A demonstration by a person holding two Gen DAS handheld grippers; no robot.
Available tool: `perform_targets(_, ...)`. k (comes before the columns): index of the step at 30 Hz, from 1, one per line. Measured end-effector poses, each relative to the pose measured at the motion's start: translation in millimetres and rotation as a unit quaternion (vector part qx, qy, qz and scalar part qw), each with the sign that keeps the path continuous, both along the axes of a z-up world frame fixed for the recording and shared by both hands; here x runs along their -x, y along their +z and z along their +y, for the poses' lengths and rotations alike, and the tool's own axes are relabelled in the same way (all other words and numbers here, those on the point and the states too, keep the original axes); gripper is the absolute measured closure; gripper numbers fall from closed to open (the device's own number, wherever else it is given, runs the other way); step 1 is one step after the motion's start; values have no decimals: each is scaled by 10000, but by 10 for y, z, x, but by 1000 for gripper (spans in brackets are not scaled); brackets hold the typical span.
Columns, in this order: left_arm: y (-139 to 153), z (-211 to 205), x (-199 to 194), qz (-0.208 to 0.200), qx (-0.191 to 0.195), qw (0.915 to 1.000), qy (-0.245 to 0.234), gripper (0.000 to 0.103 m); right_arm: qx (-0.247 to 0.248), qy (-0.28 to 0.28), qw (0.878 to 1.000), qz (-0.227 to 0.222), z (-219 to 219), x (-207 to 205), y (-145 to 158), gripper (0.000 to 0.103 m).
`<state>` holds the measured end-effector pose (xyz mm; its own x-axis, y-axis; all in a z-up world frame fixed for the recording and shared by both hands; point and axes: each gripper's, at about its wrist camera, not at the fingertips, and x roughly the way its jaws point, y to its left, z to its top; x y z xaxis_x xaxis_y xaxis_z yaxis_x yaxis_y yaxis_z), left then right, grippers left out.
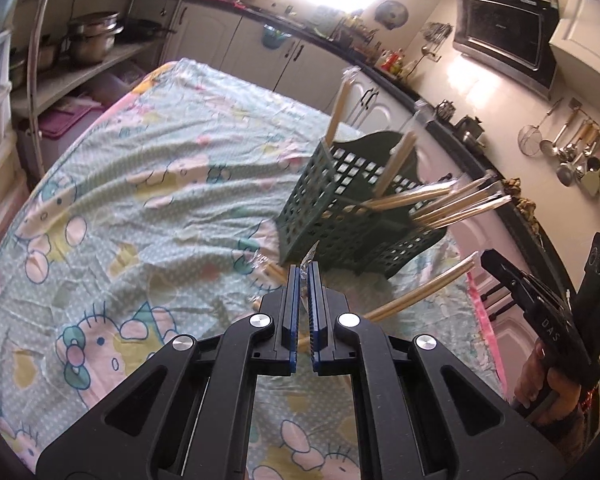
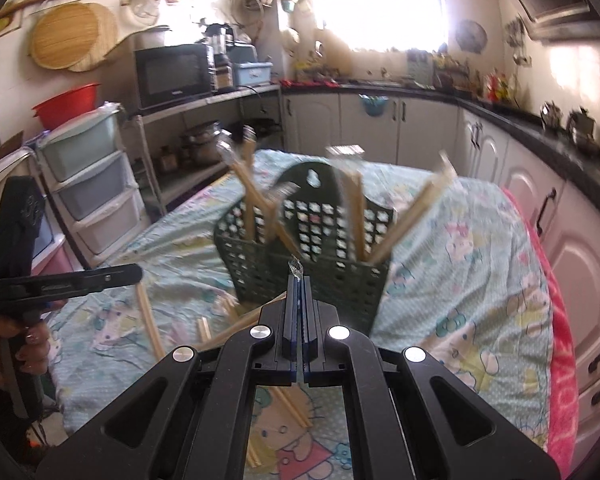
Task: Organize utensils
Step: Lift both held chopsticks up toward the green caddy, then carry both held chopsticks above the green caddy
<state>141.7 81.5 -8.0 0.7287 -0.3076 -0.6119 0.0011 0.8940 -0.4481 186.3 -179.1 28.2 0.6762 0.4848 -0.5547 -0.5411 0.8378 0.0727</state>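
- left gripper [image 1: 304,270] clenched on a wrapped chopstick pair [image 1: 278,274] by its plastic end
- right gripper [image 2: 299,280] clamped on another wrapped pair [image 2: 236,326]
- green basket [image 1: 340,208] on tablecloth [image 1: 140,184] just ahead, several pairs inside
- lift clear of rim, tip vertical, drop into a free compartment, avoid snagging leaning sticks

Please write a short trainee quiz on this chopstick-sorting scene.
1. True or false: the green basket already holds several wrapped chopstick pairs.
2. What is the left tool shut on? A) a spoon B) the plastic wrapper of a chopstick pair C) nothing
3. Fill in: loose chopstick pairs lie on the ____.

Key: 1 true; 2 B; 3 patterned cloth. The right tool also pinches a wrapper.
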Motion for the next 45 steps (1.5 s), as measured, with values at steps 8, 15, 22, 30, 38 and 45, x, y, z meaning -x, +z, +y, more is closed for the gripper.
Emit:
perform_targets(8, 294, -63, 111, -421, -3, 9991, -85, 101, -127, 420, 9987, -256, 196, 212, 220, 101)
perform_targets(15, 533, -124, 180, -725, 24, 9972, -174, 101, -240, 622, 9971, -364, 272, 299, 378, 101)
perform_targets(22, 757, -186, 191, -976, -41, 9949, -256, 102, -282, 710, 9959, -489, 299, 363, 512, 101)
perform_targets(30, 1054, -233, 170, -1319, -113, 9907, -319, 102, -367, 782, 9937, -708, 289, 405, 731, 101)
perform_targets(38, 1421, -250, 124, -1732, -168, 9843, -303, 102, -539, 807, 9901, -1011, 278, 443, 1024, 101)
perform_targets(45, 1675, -240, 96, -2020, -213, 9789, -218, 102, -672, 751, 9863, -1309, 245, 430, 1287, 101)
